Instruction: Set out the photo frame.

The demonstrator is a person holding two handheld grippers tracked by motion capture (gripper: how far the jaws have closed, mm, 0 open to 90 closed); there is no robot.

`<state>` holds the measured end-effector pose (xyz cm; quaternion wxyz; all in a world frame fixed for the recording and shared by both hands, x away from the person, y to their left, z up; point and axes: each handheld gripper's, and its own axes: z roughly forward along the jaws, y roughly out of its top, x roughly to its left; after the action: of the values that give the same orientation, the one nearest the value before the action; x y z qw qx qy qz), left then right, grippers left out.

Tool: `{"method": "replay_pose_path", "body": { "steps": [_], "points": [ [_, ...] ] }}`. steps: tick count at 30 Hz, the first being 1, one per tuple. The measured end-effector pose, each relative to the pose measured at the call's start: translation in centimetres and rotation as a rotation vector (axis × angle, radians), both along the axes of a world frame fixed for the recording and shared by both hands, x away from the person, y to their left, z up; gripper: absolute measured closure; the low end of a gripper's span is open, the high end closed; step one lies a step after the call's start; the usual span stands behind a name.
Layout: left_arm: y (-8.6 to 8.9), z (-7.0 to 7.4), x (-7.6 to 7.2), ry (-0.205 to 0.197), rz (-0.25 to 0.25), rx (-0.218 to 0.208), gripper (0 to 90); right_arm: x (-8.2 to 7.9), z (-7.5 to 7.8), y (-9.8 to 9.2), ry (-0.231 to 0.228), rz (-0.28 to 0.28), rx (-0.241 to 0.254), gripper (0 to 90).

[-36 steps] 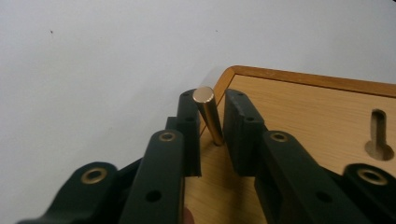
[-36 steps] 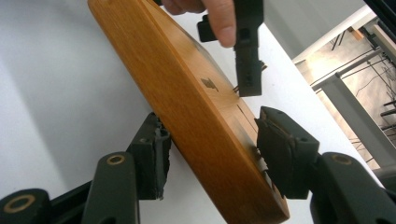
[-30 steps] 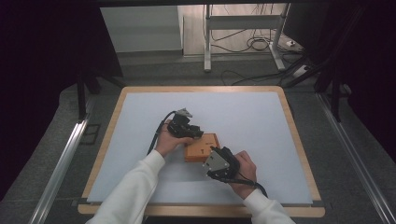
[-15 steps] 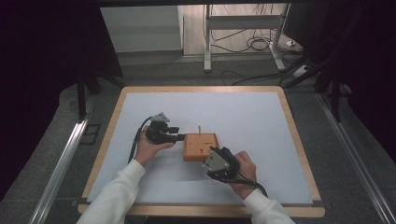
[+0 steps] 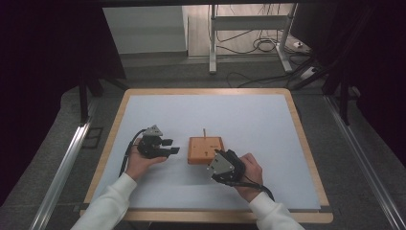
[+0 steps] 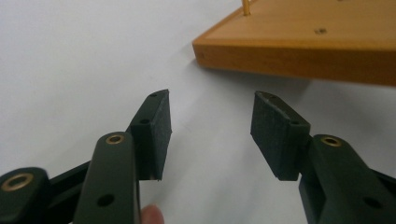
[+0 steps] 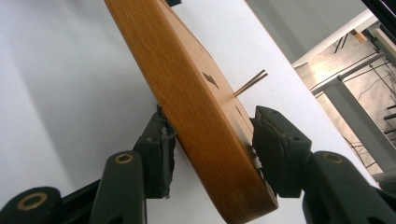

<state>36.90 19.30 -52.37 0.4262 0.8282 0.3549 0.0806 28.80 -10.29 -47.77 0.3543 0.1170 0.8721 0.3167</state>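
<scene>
- Lying flat on the pale sheet of the counter (image 5: 268,120), a little toward the person's side of its middle, is a square wooden block (image 5: 206,149) with a thin peg (image 5: 204,132) rising from near its far edge.
- The right tool (image 5: 216,163) is at the block's near right corner; in the right gripper view its two black pads (image 7: 161,154) sit on either face of the slab at that corner, one beneath and one on top, pinching the wooden block (image 7: 187,107) across its thickness.
- In that same view the slab runs slantwise up the frame (the camera is rolled with the hand), and the peg (image 7: 251,82) juts from its top face beyond the upper pad.
- The left tool (image 5: 168,146) is held just left of the block, apart from it, with its tips pointing toward the block's left edge.
- Its jaws have just been opening and now stand spread, with bare white sheet between the pads (image 6: 154,130) and nothing gripped.
- Seen from the left gripper view, the block's corner (image 6: 289,51) lies ahead and to the right of the jaws, with the foot of the peg (image 6: 246,7) at the top of the frame.
- The top face carries a few small dark marks and a screw head; it holds nothing else that I can make out.
- White sleeves (image 5: 107,203) cover both forearms.
</scene>
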Motion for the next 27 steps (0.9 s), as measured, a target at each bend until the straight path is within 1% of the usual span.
{"method": "replay_pose_path", "body": {
  "steps": [1, 2, 4, 8, 13, 15, 18, 21, 27],
  "points": [
    [0.0, 0.0, 0.0, 0.0, 0.0, 0.0, 47.3, 0.0, 0.0, 0.0, 0.0, 0.0, 0.0, 50.7],
    [0.2, -0.1, -0.5, -0.008, -0.003, 0.015, 47.3, 0.2, 0.2, 0.0, 0.004, 0.001, -0.004, 51.3],
    [0.4, -0.2, -0.8, -0.017, -0.009, 0.033, 46.9, 0.4, 0.5, 0.1, 0.009, 0.004, -0.01, 51.8],
    [1.0, -0.4, -1.3, -0.011, 0.003, 0.024, 46.9, 0.9, 1.1, 0.2, 0.027, 0.006, -0.021, 53.0],
    [1.5, -0.6, -1.4, -0.006, 0.01, 0.018, 46.9, 1.8, 2.2, 0.2, 0.059, 0.01, -0.037, 54.4],
    [1.4, -0.7, -1.4, 0.0, 0.013, 0.021, 46.7, 2.3, 2.6, 0.3, 0.074, 0.016, -0.037, 55.0],
    [1.1, -0.8, -1.5, 0.003, 0.004, 0.024, 46.4, 2.8, 3.2, 0.4, 0.092, 0.022, -0.058, 56.8],
    [0.9, -0.9, -1.5, 0.005, -0.002, 0.027, 46.2, 3.3, 3.6, 0.7, 0.091, 0.025, -0.076, 59.7],
    [0.8, -0.9, -1.5, 0.007, -0.006, 0.029, 46.0, 4.2, 4.3, 1.2, 0.088, 0.024, -0.09, 64.1]
  ]
}}
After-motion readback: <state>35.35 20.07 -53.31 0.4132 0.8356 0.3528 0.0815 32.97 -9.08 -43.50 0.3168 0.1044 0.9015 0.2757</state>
